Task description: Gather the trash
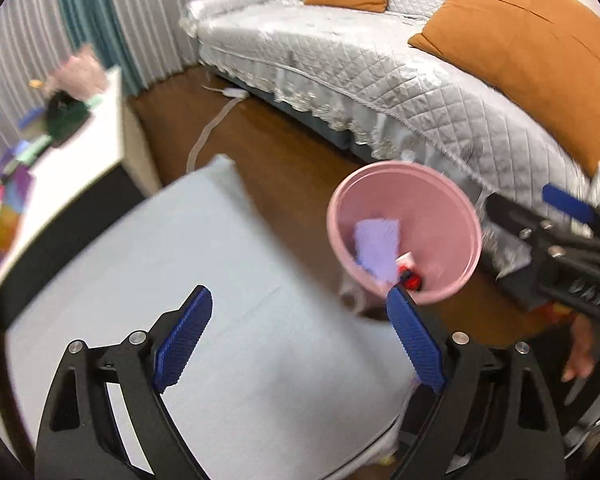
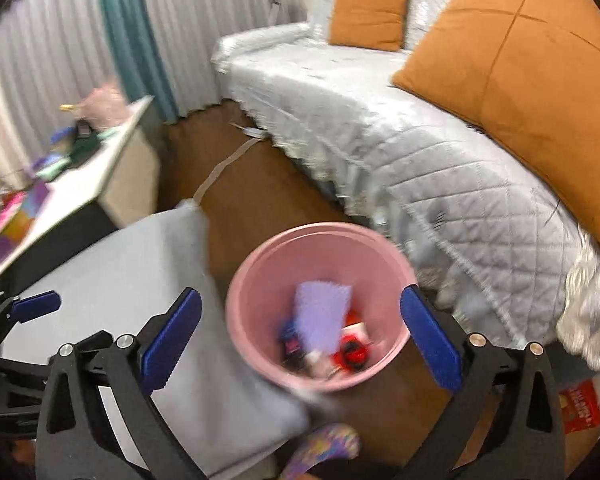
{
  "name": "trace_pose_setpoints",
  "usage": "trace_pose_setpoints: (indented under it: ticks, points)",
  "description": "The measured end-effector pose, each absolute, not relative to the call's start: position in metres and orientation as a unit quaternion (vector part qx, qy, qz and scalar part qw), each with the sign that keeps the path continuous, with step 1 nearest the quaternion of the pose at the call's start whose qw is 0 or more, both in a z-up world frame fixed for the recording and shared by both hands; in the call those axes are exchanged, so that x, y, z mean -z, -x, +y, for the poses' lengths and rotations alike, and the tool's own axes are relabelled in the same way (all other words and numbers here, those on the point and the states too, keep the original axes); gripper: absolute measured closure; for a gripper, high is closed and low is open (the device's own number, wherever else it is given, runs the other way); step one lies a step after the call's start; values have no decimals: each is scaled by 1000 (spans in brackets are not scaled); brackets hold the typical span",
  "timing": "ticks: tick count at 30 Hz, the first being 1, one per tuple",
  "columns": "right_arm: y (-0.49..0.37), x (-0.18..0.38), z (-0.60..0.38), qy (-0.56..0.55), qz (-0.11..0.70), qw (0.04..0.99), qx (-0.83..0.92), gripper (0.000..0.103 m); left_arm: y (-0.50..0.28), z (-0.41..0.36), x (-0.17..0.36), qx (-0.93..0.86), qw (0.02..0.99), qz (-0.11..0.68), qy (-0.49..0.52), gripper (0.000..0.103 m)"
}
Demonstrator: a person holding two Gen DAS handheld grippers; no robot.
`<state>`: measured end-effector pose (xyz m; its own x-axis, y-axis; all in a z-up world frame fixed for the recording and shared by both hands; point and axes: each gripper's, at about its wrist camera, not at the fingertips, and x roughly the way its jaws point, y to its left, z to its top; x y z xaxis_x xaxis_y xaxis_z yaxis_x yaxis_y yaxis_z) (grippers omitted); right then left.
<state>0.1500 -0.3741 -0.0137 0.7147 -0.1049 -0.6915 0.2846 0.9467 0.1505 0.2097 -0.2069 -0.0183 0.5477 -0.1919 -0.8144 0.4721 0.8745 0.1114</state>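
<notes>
A pink bin [image 1: 452, 216] stands on the wood floor between a light grey table [image 1: 180, 280] and the sofa. It holds a lilac cloth [image 1: 378, 248] and red and white wrappers [image 1: 408, 276]. In the right wrist view the bin [image 2: 260, 272] sits below my right gripper [image 2: 300, 336], which is open and empty above it, with the lilac cloth [image 2: 320, 316] and several wrappers [image 2: 352, 348] inside. My left gripper [image 1: 300, 340] is open and empty over the table's right edge. The right gripper's body [image 1: 560, 248] shows at the right of the left wrist view.
A grey quilted sofa [image 2: 380, 128] with orange cushions [image 2: 520, 80] runs along the right. A white side table [image 1: 80, 152] with colourful clutter stands at left. A cable [image 1: 208, 132] lies on the floor. A red packet [image 2: 580, 404] lies on the floor at the right.
</notes>
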Motion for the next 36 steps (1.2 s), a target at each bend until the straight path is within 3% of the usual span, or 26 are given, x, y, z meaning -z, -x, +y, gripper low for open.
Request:
trace_pose_setpoints:
  ticks: [4,15,36]
  points:
    - [-100,4,-326,-119,359,923,65,5,-162,-161,7,148,880,415,-179,16]
    - [-25,-7,-254,-78,353,932,28,5,-63,-83,7,85,900,417,-95,16]
    - [7,-9,-232,-51,353,934,17,5,-27,-70,1,65,914,394,-74,16]
